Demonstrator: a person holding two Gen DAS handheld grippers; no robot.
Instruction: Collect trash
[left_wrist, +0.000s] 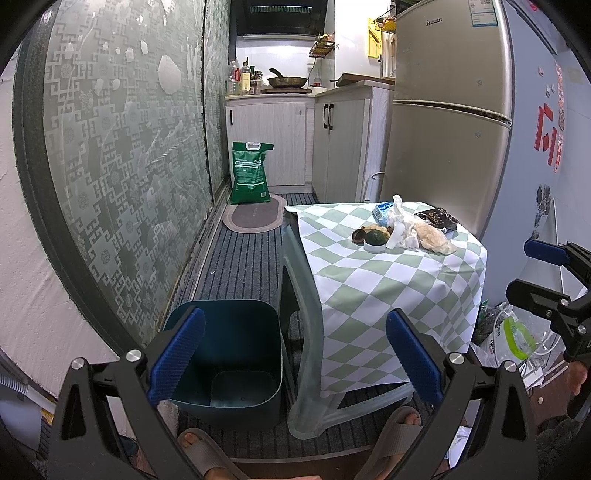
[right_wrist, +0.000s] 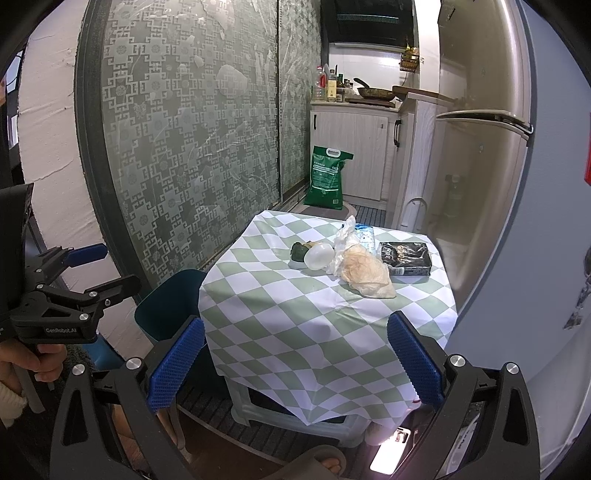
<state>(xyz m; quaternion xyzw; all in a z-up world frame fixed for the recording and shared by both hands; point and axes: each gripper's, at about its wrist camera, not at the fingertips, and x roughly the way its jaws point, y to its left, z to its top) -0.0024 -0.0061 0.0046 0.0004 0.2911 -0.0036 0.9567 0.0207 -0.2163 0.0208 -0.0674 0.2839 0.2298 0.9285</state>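
Kitchen floor runs narrow ahead of us, striped matting underfoot, and nearest to our left gripper sits the dark teal bin, open-topped, just below and between its blue pads. Those jaws stand wide with nothing in them. Our right gripper is equally spread and empty, hovering over the near edge of the checked tablecloth that drapes a small plastic stool.

Farther out from the right tongs, toward the far side of the cloth, the trash lies in one cluster: a crumpled tan bag, white plastic wrap, a pale round lid, a green avocado, a blue packet, and a black pouch off to the right. Beyond them stand a green sack and the cabinets.

Nothing looks collected yet, we judge. To begin well, we should carry the right tongs forward over the tan bag, the nearest piece, and pinch a bunched fold rather than the slippery flat face, keeping clear of the cloth so it does not drag.
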